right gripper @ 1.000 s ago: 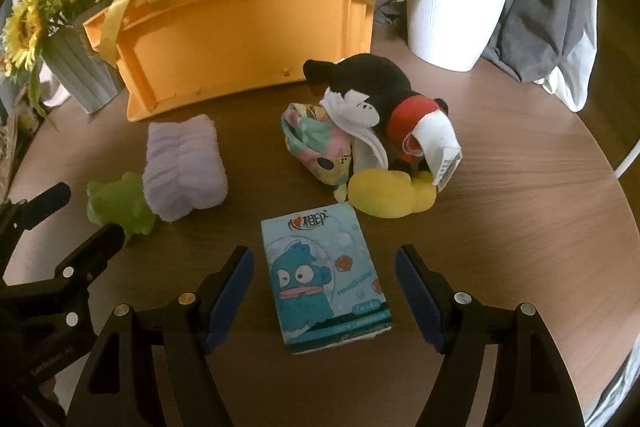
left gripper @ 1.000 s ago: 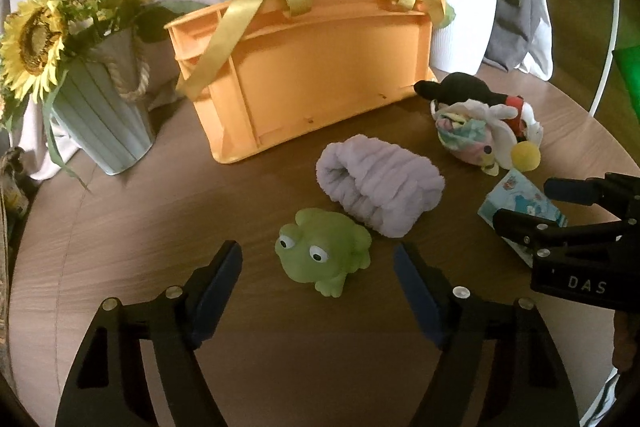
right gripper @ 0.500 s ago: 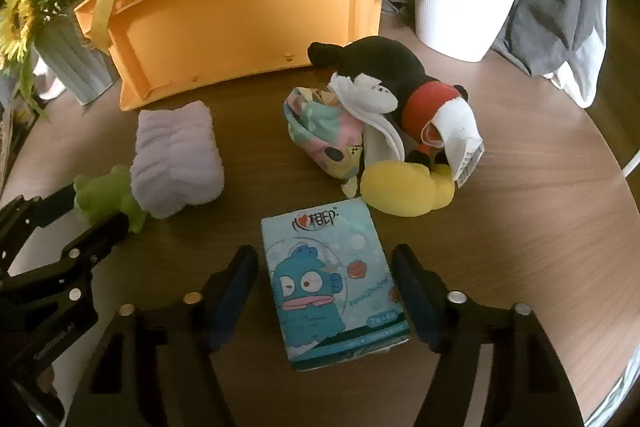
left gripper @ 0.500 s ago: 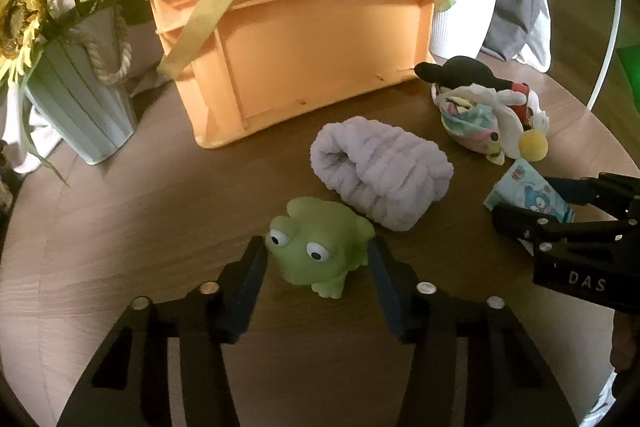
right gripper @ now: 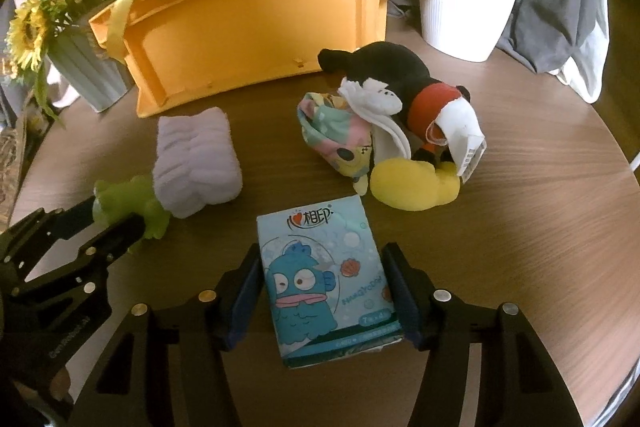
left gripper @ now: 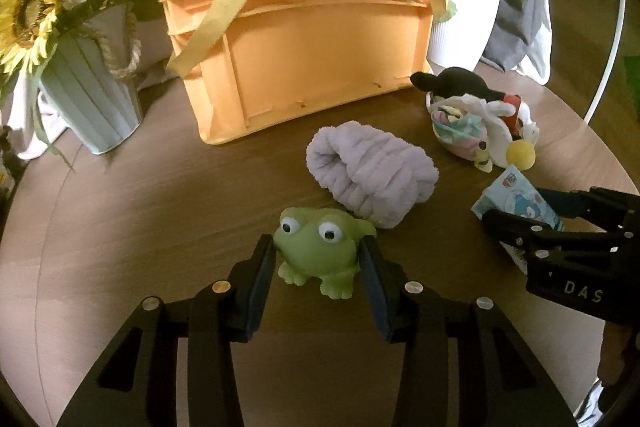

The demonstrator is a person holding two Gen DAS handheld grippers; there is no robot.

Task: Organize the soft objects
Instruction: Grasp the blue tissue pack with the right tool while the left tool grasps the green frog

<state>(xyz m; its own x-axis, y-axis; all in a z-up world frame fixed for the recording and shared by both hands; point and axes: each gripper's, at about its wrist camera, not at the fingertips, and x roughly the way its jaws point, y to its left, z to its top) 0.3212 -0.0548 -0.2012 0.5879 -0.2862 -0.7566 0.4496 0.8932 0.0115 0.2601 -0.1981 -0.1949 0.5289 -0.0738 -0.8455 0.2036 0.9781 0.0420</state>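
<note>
Left claw [left gripper: 318, 259]: pads pressed against both flanks of the green frog toy [left gripper: 318, 253], gripping it on the bench [left gripper: 120, 227].
Right claw [right gripper: 322, 287]: pads against both sides of the blue tissue pack [right gripper: 324, 283], clamped on it.
Lilac towel roll [left gripper: 370, 171]: touching the frog at its 1 o'clock.
Orange basket [left gripper: 304, 55]: at 12 o'clock, behind the roll.

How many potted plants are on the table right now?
2: sunflowers in a pale green vase left of the orange basket, and a leafy plant in a white pot to its right. Others may be hidden.
</note>
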